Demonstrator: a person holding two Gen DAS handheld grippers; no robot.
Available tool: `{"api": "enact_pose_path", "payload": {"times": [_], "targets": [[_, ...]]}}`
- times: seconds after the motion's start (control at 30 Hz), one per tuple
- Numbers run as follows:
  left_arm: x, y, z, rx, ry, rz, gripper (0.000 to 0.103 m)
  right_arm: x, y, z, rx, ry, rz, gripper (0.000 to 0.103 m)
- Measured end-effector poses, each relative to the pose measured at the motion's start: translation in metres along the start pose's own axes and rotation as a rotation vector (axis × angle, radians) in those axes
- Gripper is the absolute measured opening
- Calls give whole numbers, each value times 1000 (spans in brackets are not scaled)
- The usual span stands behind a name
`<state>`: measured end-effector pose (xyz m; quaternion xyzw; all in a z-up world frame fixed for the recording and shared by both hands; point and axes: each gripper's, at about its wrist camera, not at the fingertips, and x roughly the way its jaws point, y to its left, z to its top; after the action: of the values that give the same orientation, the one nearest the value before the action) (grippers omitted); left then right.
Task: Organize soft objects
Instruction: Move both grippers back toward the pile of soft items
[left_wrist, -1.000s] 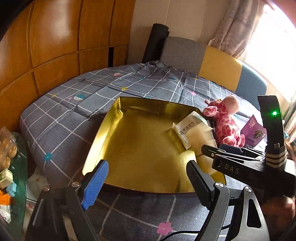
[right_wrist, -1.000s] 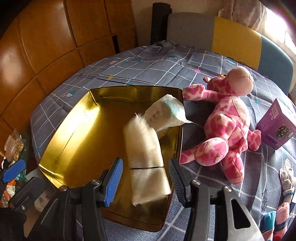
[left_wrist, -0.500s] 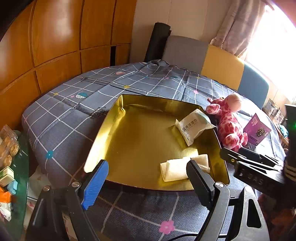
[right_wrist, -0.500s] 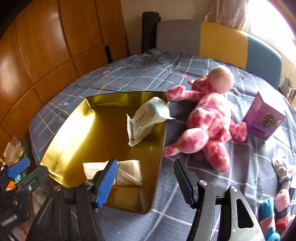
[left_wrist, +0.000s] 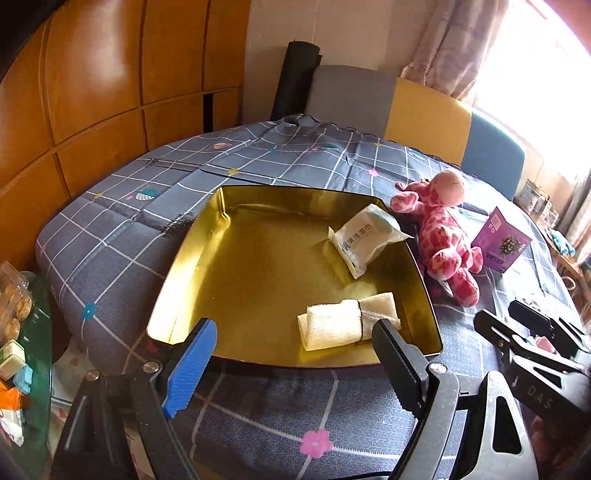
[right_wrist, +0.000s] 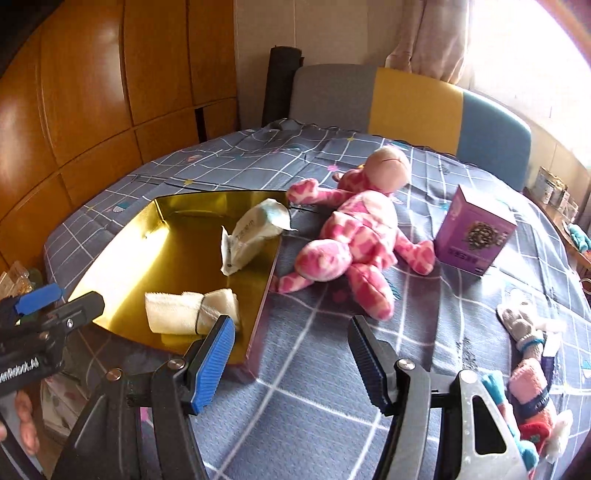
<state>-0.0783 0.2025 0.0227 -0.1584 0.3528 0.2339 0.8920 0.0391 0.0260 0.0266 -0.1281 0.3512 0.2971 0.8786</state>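
Note:
A gold tray (left_wrist: 258, 280) lies on the checked tablecloth; it also shows in the right wrist view (right_wrist: 122, 254). In it lie a rolled cream cloth (left_wrist: 343, 325) (right_wrist: 188, 312) near the front right corner and a white wipes pack (left_wrist: 364, 236) (right_wrist: 255, 230) at the right wall. A pink plush giraffe (left_wrist: 443, 236) (right_wrist: 354, 236) lies on the cloth right of the tray. My left gripper (left_wrist: 295, 358) is open and empty at the tray's front edge. My right gripper (right_wrist: 291, 362) is open and empty over the cloth, right of the tray and in front of the giraffe.
A purple box (right_wrist: 472, 236) stands right of the giraffe. Several small knitted toys (right_wrist: 528, 362) lie at the right edge. A grey, yellow and blue chair back (right_wrist: 406, 103) stands behind the table. A glass side table with snacks (left_wrist: 18, 325) is at the left.
My right gripper let go of the cream cloth, which dropped into the tray. The gripper then drew back and swung right, away from the tray. The left gripper rose slightly.

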Motion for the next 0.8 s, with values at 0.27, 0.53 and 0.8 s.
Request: {"api": "enact_pose_path", "payload": {"times": [0.27,0.53,0.8], "targets": [[-2,-14,-3,43,1,-14,87,-14,-31,-23,31,21,-47,65],[1,-33,-4,104,16,-54,87,-31,-90,-59,86,84,-161,65],[6,-68,0,185,36,-144,84,-63,-191,-73,337,59,-300,65]]}}
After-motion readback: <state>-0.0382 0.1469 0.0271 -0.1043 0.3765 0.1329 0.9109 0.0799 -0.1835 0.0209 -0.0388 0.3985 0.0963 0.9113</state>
